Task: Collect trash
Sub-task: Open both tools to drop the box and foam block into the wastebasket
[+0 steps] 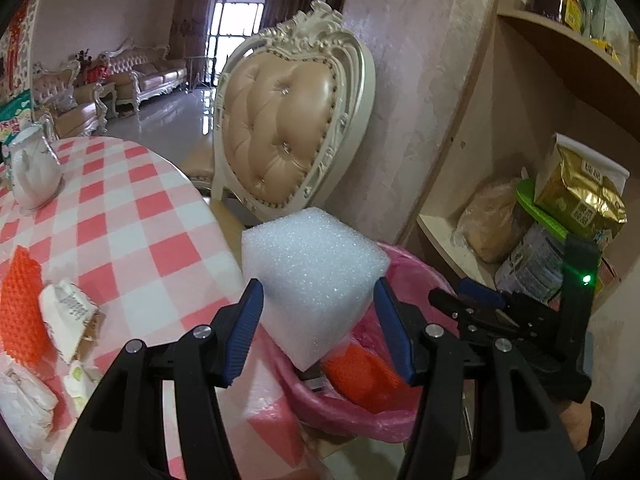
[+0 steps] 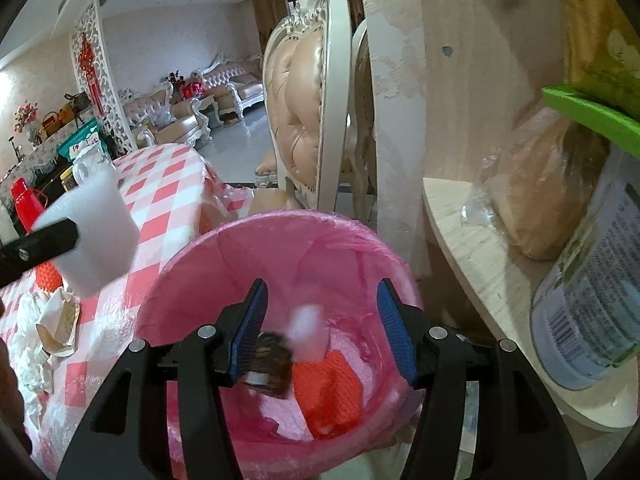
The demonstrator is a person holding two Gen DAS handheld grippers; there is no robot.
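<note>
Gripping foam block (image 1: pixel 316 276), left fingers (image 1: pixel 244 328); right fingers (image 2: pixel 390 320) released, seemingly empty.

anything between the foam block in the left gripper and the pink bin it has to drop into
Nothing visible blocks it. The white foam block sits in the left gripper beside the table edge, and the pink-lined bin is open-topped. The right gripper hangs open over the bin mouth, so it could crowd the drop.

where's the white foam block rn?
The white foam block is clamped between the left gripper fingers, above the near rim of the pink-lined bin, beside the checked table.
</note>
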